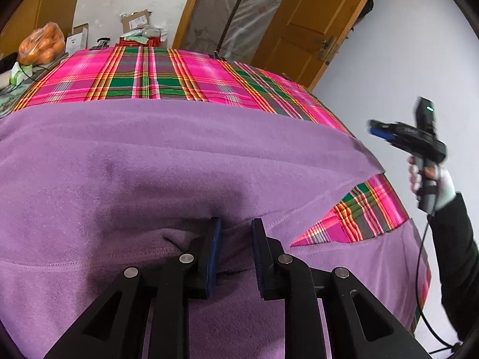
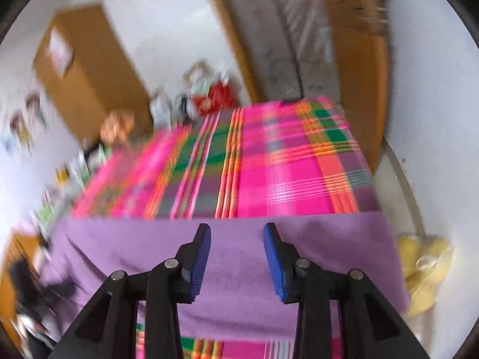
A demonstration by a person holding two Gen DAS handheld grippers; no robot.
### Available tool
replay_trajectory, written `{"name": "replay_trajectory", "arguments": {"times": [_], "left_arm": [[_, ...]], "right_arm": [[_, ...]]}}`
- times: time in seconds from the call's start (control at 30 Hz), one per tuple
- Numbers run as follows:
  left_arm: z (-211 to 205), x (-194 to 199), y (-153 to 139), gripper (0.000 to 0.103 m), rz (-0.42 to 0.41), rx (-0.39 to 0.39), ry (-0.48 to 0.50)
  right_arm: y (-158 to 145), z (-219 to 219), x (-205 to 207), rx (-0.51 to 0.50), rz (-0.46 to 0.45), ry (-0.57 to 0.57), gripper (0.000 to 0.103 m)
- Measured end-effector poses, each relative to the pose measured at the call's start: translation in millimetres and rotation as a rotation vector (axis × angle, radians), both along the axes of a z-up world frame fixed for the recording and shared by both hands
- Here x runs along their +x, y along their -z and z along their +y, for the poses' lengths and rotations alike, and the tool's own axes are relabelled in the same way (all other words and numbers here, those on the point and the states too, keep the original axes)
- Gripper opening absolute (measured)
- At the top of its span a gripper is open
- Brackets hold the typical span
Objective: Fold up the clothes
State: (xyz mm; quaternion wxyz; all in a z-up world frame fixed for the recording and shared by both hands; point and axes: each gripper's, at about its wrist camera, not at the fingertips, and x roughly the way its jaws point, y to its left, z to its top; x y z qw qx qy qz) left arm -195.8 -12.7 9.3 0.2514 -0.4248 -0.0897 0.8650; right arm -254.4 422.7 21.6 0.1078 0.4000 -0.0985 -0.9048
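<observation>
1. At the far left corner of the table, a bag of oranges [image 1: 42,46] sits beside cardboard boxes [image 1: 136,22] against the wall.
2. A pink-and-green plaid cloth [image 1: 179,74] covers the table; its far part is bare.
3. The purple fleece garment [image 1: 149,155] lies spread across the near half of the cloth, its far edge straight and its hem bunched at the near edge.
4. The left gripper [image 1: 236,224] points down at that bunched hem — its jaws stand a little apart with a fold of fleece between them, the pads not clearly pressing on it.
5. Past the right edge of the table, a gloved hand [image 1: 431,185] holds the right gripper [image 2: 236,227] in the air — its jaws gape and hold nothing, with the fleece lying flat below them.
6. A bag of yellow fruit [image 2: 425,269] lies off the right edge.
</observation>
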Motion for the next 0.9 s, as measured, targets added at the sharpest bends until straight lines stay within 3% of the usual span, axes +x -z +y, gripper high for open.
{"name": "replay_trajectory", "arguments": {"times": [0.23,0.4,0.57,0.67,0.77,0.9], "left_arm": [[-4,0,-1,0.021,-0.001,0.015,-0.006],[-12,3,-6,0.021,0.033,0.026,-0.068],[-21,6,-13,0.021,0.083,0.008,-0.156],[-28,10,-20,0.021,0.134,-0.016,-0.229],[-36,10,-22,0.021,0.157,-0.030,-0.289],[-39,-3,-11,0.021,0.069,-0.026,-0.286]], "right_arm": [[19,-65,-32,0.261,-0.027,-0.320,0.040],[33,-75,-49,0.275,-0.030,-0.429,0.040],[40,-80,-62,0.271,-0.065,-0.459,0.042],[36,-78,-62,0.253,-0.089,-0.442,0.002],[37,-88,-71,0.295,-0.067,-0.422,0.002],[30,-90,-83,0.303,-0.018,-0.326,0.002]]}}
